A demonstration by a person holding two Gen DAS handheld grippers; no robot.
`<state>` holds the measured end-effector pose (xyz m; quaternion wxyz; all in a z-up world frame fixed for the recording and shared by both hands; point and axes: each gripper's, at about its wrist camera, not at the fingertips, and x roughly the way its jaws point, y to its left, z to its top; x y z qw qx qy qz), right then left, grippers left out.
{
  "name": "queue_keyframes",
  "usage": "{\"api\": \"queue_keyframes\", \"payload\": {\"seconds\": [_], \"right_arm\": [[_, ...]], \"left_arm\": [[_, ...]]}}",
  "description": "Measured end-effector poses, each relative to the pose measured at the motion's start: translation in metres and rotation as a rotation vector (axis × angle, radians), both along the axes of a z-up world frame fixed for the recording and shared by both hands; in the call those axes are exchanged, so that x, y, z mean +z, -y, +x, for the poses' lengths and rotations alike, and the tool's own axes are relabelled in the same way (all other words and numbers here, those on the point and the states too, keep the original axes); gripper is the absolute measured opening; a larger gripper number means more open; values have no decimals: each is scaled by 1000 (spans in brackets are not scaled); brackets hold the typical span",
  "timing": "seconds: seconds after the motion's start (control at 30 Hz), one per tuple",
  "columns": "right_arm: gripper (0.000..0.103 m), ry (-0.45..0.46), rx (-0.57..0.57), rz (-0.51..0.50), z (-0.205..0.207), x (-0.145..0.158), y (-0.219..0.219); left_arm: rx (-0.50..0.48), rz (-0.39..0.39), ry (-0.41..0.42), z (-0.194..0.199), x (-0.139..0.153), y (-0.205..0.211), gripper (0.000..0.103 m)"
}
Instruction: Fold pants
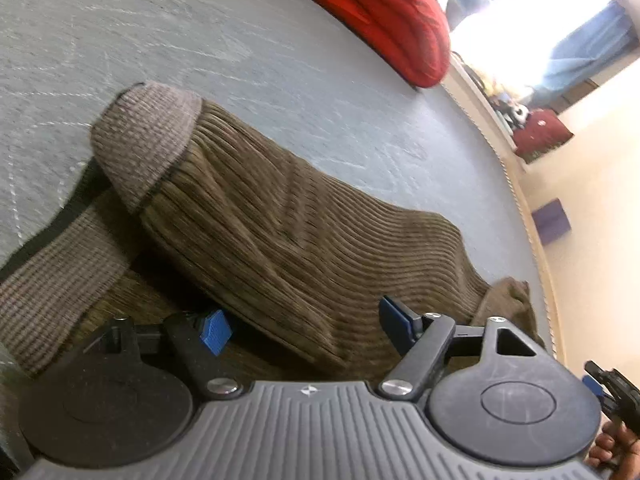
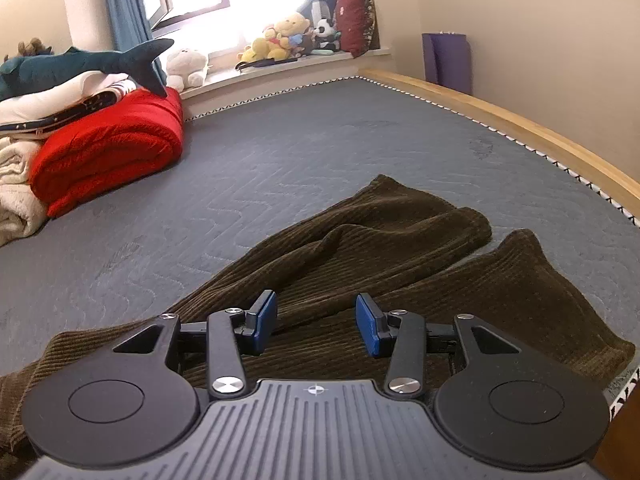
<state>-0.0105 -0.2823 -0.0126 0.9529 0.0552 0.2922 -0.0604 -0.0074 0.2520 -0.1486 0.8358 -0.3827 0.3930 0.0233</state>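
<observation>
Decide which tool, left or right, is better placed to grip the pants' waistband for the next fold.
Left, probably. The left tool hangs open right by the ribbed waistband, while the right tool faces the two legs instead.

The left gripper (image 1: 306, 326) is rolled to one side, so its view sits tilted, and it points downward. Its jaws stand wide apart, the blue pads (image 1: 394, 314) clear of each other with nothing pressed between them. The right gripper (image 2: 316, 320) sits level and also points downward, its jaws parted about halfway, the pads gripping nothing. A hand (image 1: 614, 450) shows at the lower right edge of the left view.
</observation>
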Motion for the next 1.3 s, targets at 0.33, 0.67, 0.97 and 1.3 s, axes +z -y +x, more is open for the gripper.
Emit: {"api": "queue_keyframes", "payload": {"seconds": [0.33,0.67,0.97,1.3], "right_arm": [[46,1,26,-38,10,-4,-7],[34,0,6,66,53,-15,4],[51,-163,-10,182,188,-53,-15],[53,-378,-132,-17,290,-104,-48]], "left_arm": [[-55,351,74,-1,25,27,16],[-44,247,-22,7,2,19,23],[78,186,-19,-8,15,-8,59],[82,312,-12,4,18,-3,66]]}}
